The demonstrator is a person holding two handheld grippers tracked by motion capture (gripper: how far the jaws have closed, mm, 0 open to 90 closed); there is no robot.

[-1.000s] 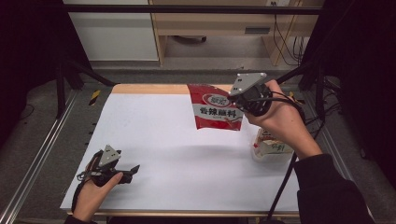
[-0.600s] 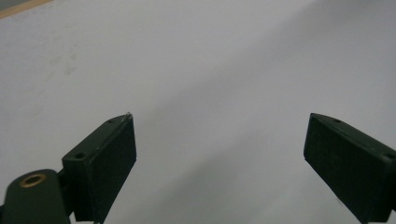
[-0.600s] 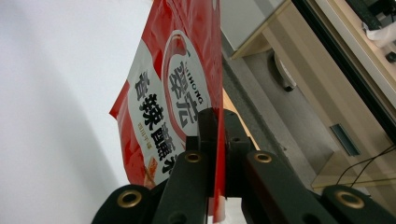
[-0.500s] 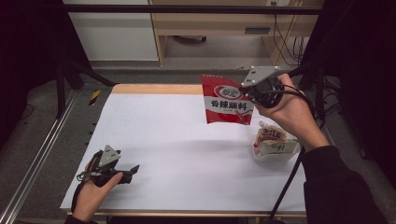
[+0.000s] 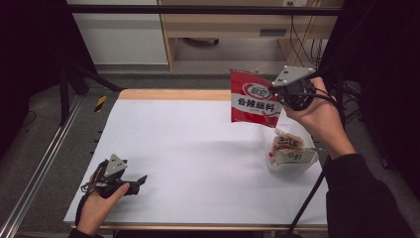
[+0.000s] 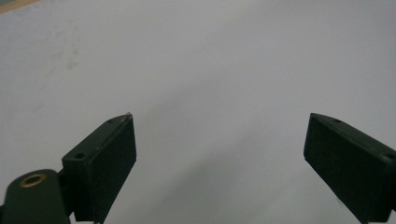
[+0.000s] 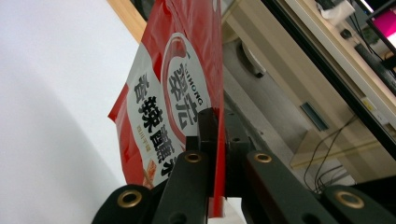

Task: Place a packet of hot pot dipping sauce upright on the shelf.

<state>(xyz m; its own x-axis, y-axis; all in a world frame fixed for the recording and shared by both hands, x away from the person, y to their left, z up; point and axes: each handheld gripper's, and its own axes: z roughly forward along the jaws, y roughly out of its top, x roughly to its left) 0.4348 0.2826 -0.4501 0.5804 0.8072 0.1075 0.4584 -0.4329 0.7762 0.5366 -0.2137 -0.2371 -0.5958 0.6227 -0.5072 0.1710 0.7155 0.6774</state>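
Observation:
A red seasoning packet with white label and black characters hangs in the air over the table's far right part, and my right gripper is shut on its right edge. In the right gripper view the packet stands pinched between the two black jaws, my right gripper holding its edge. Below it a clear plastic tub holds other sachets. My left gripper rests on the white table sheet near the front left, jaws wide apart; my left gripper has bare sheet between its fingers.
A wooden strip borders the sheet's far edge. A metal rail runs along the left side. A black pole leans at the front right. Cables hang behind the table.
My right gripper has carried the red packet to the right and slightly away, from over the sheet's far middle to above the tub. The left hand has stayed put.

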